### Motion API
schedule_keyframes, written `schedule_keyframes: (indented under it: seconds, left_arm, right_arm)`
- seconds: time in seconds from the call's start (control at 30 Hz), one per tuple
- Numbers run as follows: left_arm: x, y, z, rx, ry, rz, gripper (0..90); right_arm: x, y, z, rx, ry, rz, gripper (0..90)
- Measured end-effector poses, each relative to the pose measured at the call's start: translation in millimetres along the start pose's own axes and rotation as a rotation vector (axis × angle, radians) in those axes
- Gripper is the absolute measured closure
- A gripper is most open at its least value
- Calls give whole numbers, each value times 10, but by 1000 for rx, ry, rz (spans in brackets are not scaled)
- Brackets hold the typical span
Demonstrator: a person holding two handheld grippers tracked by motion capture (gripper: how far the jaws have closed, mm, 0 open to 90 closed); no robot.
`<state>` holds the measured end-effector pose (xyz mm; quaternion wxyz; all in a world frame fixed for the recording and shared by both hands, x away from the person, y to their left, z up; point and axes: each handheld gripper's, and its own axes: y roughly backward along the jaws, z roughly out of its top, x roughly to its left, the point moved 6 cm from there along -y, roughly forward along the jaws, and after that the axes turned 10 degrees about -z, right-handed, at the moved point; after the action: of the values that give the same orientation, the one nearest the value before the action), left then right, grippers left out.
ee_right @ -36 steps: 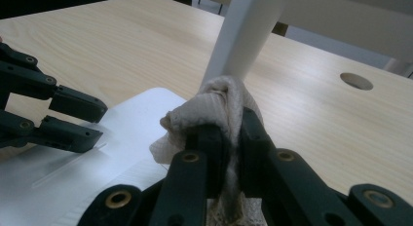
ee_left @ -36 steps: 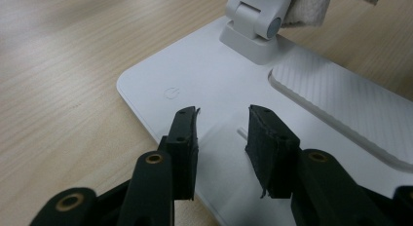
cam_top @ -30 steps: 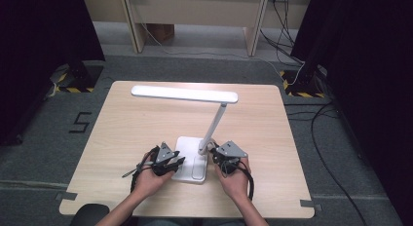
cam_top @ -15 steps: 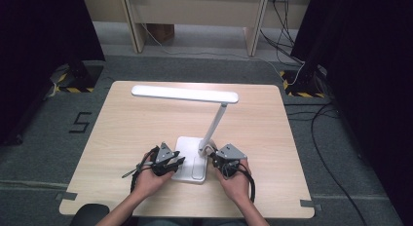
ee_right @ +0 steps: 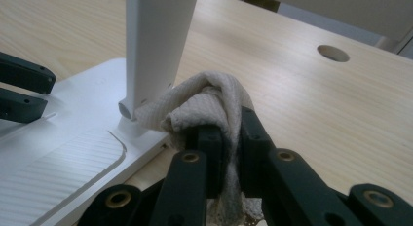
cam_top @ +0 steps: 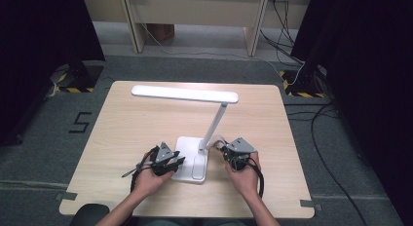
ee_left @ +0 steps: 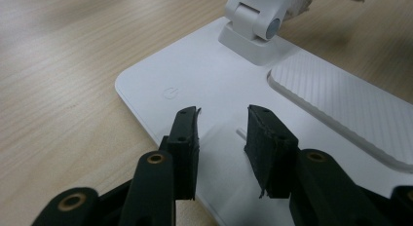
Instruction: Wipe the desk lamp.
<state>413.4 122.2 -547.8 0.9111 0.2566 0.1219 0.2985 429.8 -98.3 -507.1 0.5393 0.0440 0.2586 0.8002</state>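
A white desk lamp stands on the wooden table, its flat base near the front edge and its long head out over the table's middle. My left gripper rests over the base's left side, open, with nothing between the pads; a power symbol lies just ahead of them. My right gripper is shut on a beige cloth. The cloth presses against the foot of the lamp's arm, beside the hinge.
The ribbed panel of the base lies between the two grippers. A round cable hole sits in the tabletop at the far right. Bare wood spreads left of the lamp. Cables run on the floor beyond the table's right edge.
My right gripper with the cloth has shifted slightly at the foot of the lamp's arm. The left gripper and the lamp have kept still.
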Motion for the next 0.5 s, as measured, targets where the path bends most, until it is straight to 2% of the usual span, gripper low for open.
schedule_keyframes:
  seconds: [0.17,0.33,0.5]
  left_arm:
    - [-2,0,-1,-2,0,2,637]
    - [0,0,-2,-3,2,0,637]
    - [-2,0,-1,0,-2,1,637]
  right_arm:
    - [69,-150,-6,27,17,22,833]
    - [135,-283,12,38,-19,70,832]
    - [195,-381,43,51,-9,82,830]
